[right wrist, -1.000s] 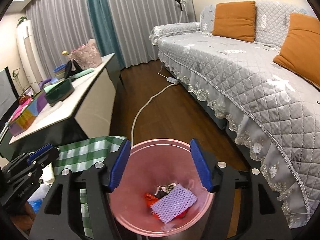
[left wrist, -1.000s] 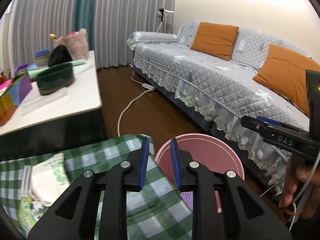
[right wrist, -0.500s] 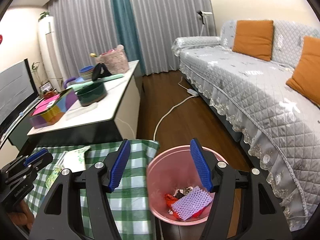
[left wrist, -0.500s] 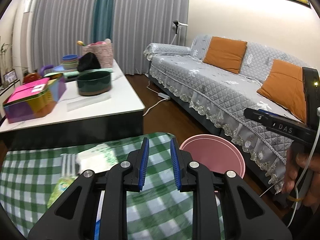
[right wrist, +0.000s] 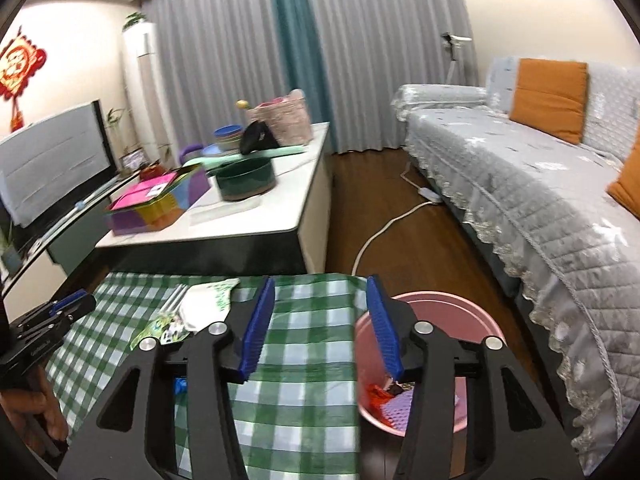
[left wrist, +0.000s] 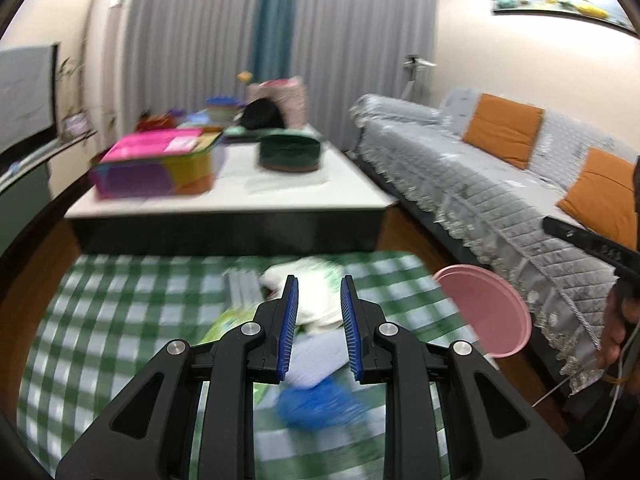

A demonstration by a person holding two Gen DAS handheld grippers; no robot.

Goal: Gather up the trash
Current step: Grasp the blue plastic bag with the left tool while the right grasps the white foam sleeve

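1. Left wrist view, low middle of the frame: left gripper (left wrist: pixel 317 304) with its blue ribbed pads a little apart, holding nothing.
2. Aimed at the trash pile just past the tips, likely to pick the next piece: a soft white wrapper (left wrist: pixel 316 300), a flat green packet (left wrist: pixel 230 320), and a blue crumpled lump (left wrist: pixel 320 400) lower down. All blurry, so hard to tell more.
3. Trash lying on a green and white checked cloth (left wrist: pixel 120 320) across the lower half, maybe spread there to keep the mess in one spot.
4. Round pink bin (left wrist: pixel 492 312) at right middle, just beside the cloth edge, close by for easy dropping.
5. Right wrist view, low middle: right gripper (right wrist: pixel 322 322) with its pads spread wide, empty.
6. Hanging over the place where cloth meets bin, one pad over the checks, the other over the rim of the smooth plastic bin (right wrist: pixel 460 304) at lower right.
7. Inside the bin: a bumpy purple net (right wrist: pixel 394 410) and red scraps (right wrist: pixel 374 394), already dropped in.
8. White wrapper and green packet at left middle of the cloth, not yet collected.
9. Quilted grey sofa (right wrist: pixel 520 184) on the right, white low table (right wrist: pixel 248 216) up the middle, both apart from the trash.
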